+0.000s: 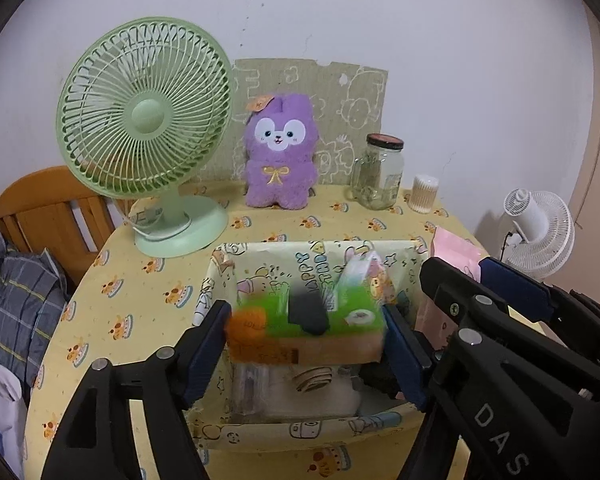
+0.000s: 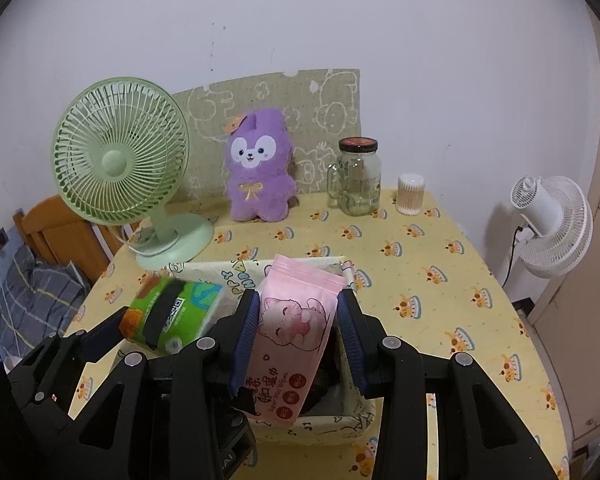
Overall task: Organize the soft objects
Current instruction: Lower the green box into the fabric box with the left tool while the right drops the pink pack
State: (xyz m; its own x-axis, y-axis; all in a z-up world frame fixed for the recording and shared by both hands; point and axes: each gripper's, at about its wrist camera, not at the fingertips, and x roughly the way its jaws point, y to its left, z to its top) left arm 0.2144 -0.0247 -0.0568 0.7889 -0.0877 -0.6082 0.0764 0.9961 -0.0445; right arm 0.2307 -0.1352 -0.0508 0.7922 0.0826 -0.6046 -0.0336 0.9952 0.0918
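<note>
Blue pads (image 2: 247,332) of the right gripper (image 2: 298,336) pinch a pink wipes pack (image 2: 294,332) from both sides, the pack standing upright between them with its sealed top pointing away. It hangs over the right end of a paper-lined storage box (image 2: 324,424), which sits on the near part of a table covered in a yellow cartoon-print cloth (image 2: 440,248).

To the left, the left gripper (image 1: 306,342) has its fingers spread wide around a green tissue pack (image 1: 304,320) with an orange end and a black band. The pack is blurred in the left wrist view, and I cannot tell whether the pads still touch it; it looks to be between them, above the box (image 1: 268,252). White wrapped things and something dark lie inside the box beneath it, too smeared to name. The right gripper (image 1: 452,280) and its pink pack (image 1: 454,250) show at the right edge of that view.

Farther back on the table, a pale green desk fan (image 2: 120,152) stands at the left. A purple plush toy (image 2: 258,164) sits upright beside it, against a printed card leaning on the wall. Right of the toy stand a glass jar with a dark lid (image 2: 356,178) and a small tub of cotton swabs (image 2: 410,194). A white fan (image 2: 552,224) is off the table at the far right, and a wooden chair (image 1: 48,208) with plaid cloth is at the left.
</note>
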